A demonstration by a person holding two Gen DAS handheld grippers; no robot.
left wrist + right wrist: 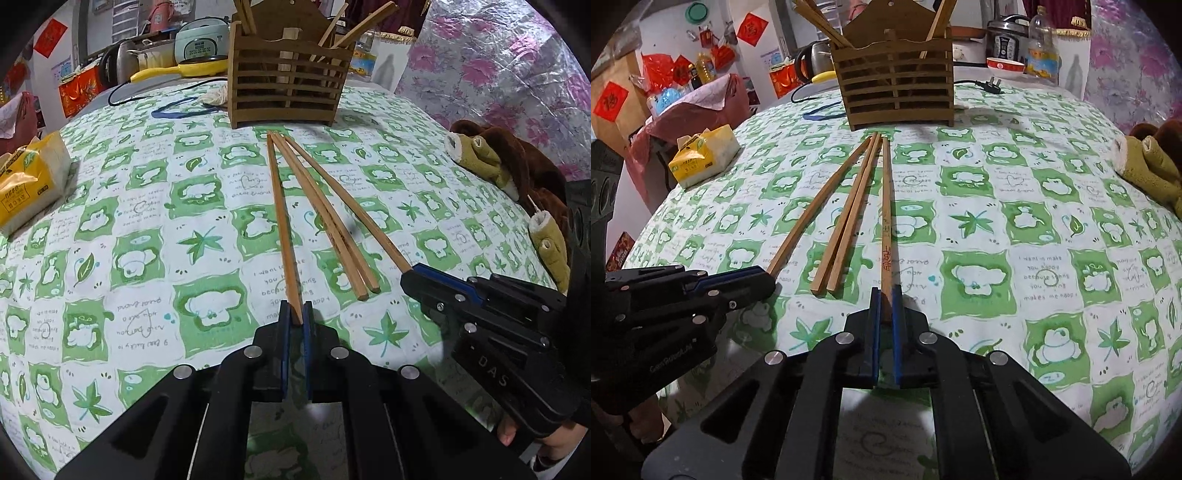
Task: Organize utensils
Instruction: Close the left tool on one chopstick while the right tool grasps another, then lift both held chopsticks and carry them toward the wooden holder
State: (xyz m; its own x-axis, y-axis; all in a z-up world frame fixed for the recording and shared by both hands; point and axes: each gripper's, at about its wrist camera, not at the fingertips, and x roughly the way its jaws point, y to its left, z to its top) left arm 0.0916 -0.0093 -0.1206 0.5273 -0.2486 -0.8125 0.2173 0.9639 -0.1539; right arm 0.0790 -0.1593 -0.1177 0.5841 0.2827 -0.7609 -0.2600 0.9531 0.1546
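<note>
Open tablecloth (122,206) between chopsticks (325,221) and tissue pack (29,177)

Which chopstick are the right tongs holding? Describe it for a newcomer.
Find the slatted wooden holder on the green tablecloth. Four chopsticks fan out below it. The right tongs pinch the rightmost chopstick, the only one showing red printed characters.

Left wrist view: low, close over the surface (129,221), facing the holder (288,74). Right wrist view: same height, same heading, alongside. Shared: chopsticks (325,218), holder (897,81), each other's tool.
</note>
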